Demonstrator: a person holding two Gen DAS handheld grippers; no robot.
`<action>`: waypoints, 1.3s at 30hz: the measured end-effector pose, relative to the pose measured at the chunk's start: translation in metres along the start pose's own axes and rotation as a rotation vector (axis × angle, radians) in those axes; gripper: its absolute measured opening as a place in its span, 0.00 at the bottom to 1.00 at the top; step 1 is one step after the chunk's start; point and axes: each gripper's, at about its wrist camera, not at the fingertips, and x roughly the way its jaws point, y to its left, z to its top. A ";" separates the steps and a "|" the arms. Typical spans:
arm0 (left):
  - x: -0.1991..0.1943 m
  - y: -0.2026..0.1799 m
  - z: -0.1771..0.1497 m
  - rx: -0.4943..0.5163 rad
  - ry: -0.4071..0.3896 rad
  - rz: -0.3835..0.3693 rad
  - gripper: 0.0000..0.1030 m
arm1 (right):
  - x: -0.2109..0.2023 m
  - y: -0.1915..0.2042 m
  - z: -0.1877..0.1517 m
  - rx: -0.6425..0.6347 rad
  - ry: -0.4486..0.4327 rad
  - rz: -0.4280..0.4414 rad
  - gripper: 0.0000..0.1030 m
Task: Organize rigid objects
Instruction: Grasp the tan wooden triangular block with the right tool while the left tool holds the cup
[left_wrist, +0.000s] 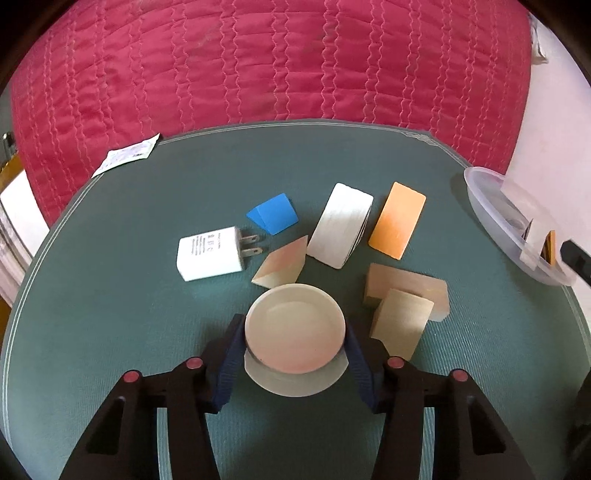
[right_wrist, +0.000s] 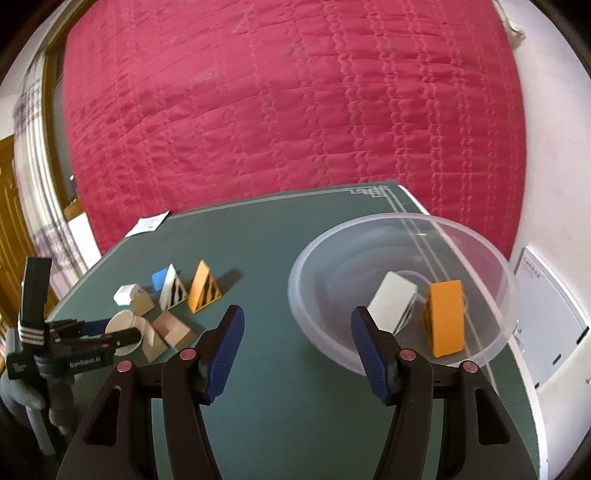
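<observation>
While two wedges (right_wrist: 417, 314) sit in the clear bowl (right_wrist: 306, 295), the left gripper (left_wrist: 295, 345) clamps the wooden disc (left_wrist: 293, 328) (seven pieces wait); the right gripper (right_wrist: 297, 350) gapes, holding nothing.

disc (left_wrist: 294, 334): pale wood, round, flat, near worktop's front edge
blocks (left_wrist: 406, 295): pale wood, touching, right of disc
charger (left_wrist: 210, 253): white, on its side
bowl (right_wrist: 491, 258): clear, right edge, holds two wedges

right gripper (right_wrist: 297, 347) jaws apart | clear bowl (right_wrist: 317, 266) — white block (right_wrist: 391, 304), orange block (right_wrist: 447, 319) inside
</observation>
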 end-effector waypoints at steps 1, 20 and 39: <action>-0.002 0.002 -0.001 -0.009 0.000 0.001 0.53 | 0.000 0.002 -0.001 -0.010 0.004 0.006 0.60; -0.033 0.037 -0.021 -0.047 -0.041 0.060 0.53 | 0.045 0.087 -0.027 0.001 0.340 0.297 0.60; -0.031 0.057 -0.029 -0.104 -0.031 0.046 0.53 | 0.093 0.150 -0.021 -0.122 0.327 0.116 0.40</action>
